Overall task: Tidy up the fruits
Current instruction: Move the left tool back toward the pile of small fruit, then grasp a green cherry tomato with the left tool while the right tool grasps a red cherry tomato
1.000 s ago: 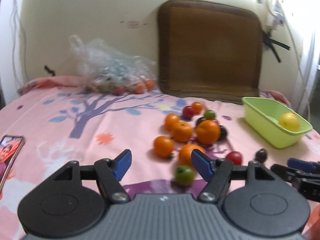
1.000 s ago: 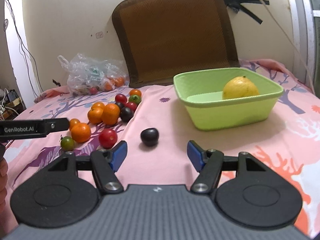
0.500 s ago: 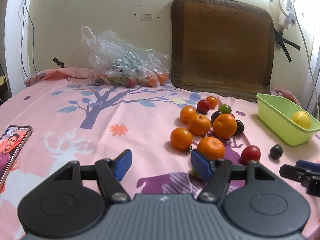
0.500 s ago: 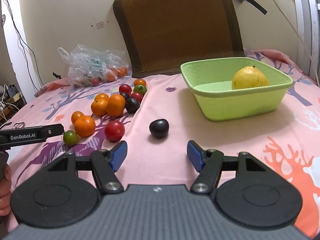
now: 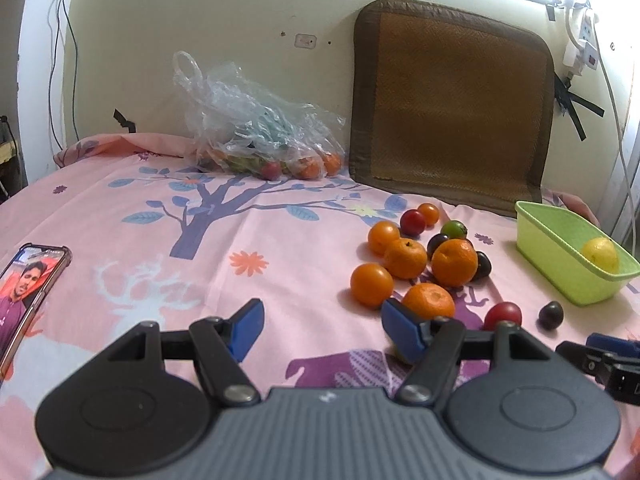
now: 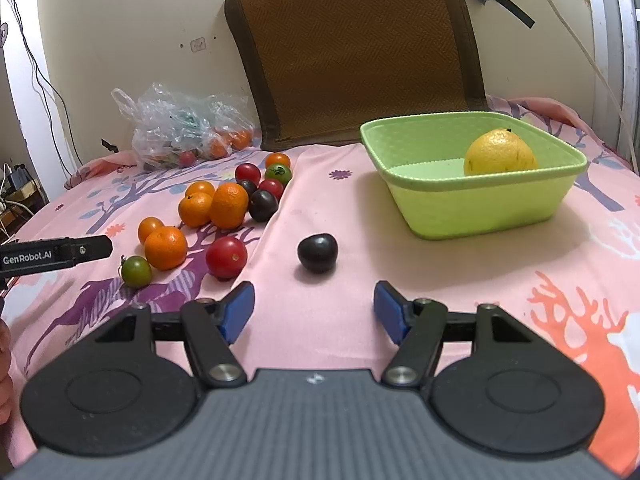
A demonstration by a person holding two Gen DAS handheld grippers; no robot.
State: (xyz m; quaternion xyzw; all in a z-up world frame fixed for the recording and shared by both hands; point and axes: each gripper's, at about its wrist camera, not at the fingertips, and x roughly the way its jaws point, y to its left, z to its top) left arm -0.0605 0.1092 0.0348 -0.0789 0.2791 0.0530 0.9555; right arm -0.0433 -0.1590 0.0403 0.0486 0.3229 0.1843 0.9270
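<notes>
A cluster of oranges (image 6: 229, 205), red, green and dark fruits lies on the pink sheet. A dark plum (image 6: 317, 253) lies alone just ahead of my open, empty right gripper (image 6: 314, 312). A red tomato (image 6: 226, 257) and a green tomato (image 6: 136, 271) lie to its left. A green basket (image 6: 476, 208) holds a yellow lemon (image 6: 500, 152) at the right. My left gripper (image 5: 322, 326) is open and empty, left of the cluster; an orange (image 5: 428, 300) sits just beyond its right fingertip. The basket (image 5: 576, 276) shows at the right there.
A clear plastic bag (image 5: 256, 136) with more fruit sits by the back wall. A brown woven cushion (image 5: 452, 100) leans on the wall. A phone (image 5: 28, 288) lies at the left on the sheet. Cables hang at the right wall.
My left gripper has drawn back and lifted a little, so the green tomato is now hidden behind its right finger. My right gripper has moved slightly closer to the plum.
</notes>
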